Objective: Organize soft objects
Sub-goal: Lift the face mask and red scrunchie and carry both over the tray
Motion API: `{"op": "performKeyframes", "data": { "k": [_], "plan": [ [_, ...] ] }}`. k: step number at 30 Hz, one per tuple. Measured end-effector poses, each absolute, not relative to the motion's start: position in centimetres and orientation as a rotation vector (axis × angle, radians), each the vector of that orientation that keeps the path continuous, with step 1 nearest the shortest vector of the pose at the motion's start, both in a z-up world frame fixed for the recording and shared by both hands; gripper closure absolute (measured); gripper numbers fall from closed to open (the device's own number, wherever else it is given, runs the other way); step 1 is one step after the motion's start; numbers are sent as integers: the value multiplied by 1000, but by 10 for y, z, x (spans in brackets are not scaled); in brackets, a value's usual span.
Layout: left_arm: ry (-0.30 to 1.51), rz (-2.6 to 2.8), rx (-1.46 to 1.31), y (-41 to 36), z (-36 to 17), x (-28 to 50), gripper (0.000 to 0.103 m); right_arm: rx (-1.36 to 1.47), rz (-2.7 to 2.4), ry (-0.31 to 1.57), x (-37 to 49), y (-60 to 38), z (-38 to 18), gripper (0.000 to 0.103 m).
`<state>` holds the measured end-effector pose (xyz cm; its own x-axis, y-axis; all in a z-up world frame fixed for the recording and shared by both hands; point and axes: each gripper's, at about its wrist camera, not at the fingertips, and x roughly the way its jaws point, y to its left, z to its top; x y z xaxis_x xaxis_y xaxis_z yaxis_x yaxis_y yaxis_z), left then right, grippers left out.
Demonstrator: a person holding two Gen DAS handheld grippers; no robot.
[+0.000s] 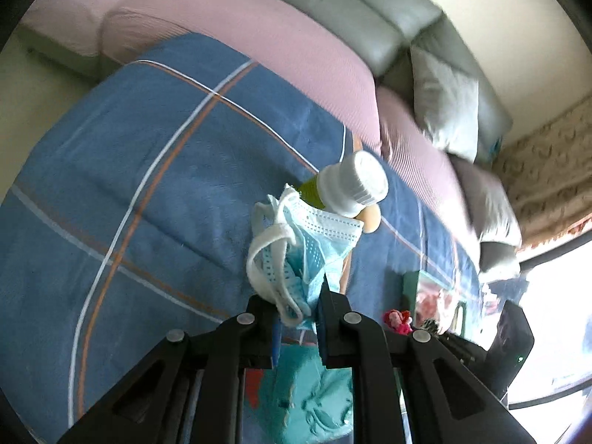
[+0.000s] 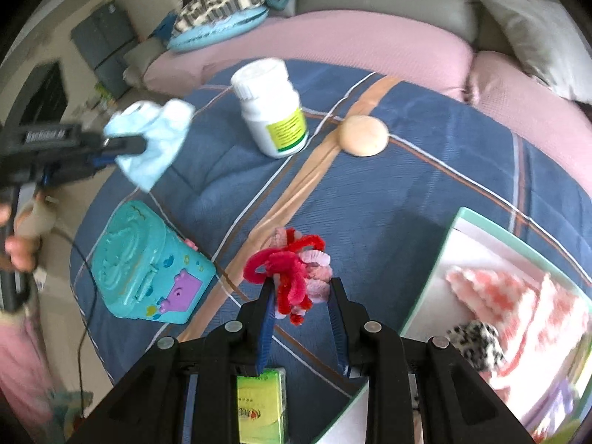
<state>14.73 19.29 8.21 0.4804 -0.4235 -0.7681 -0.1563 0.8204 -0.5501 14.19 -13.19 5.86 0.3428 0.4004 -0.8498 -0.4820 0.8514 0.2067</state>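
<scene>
A white pill bottle (image 2: 272,107) stands upper centre on a blue plaid blanket (image 2: 425,192); a teal plastic case (image 2: 148,270) lies lower left, a green packet (image 2: 262,403) bottom centre.

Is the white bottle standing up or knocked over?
Standing up, leaning slightly. The white pill bottle rests base-down on the blue plaid blanket, capped end up.

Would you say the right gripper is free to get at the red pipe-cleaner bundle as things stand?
Probably yes: the right gripper is open with the red pipe-cleaner bundle between its fingertips, and nothing covers it. The left gripper holds the face mask well off to the side.
</scene>
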Motion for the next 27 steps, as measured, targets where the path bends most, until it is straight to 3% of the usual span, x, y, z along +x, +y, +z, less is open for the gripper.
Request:
{"op": "performKeyframes", "data": {
  "k": [11,27],
  "plan": [
    [950,-93,-599,185,125,99,87,1,429,996,115,-172,91,74],
    [959,-337,-440,44,165,108,87,111,181,937,82,-282,109,74]
  ]
}}
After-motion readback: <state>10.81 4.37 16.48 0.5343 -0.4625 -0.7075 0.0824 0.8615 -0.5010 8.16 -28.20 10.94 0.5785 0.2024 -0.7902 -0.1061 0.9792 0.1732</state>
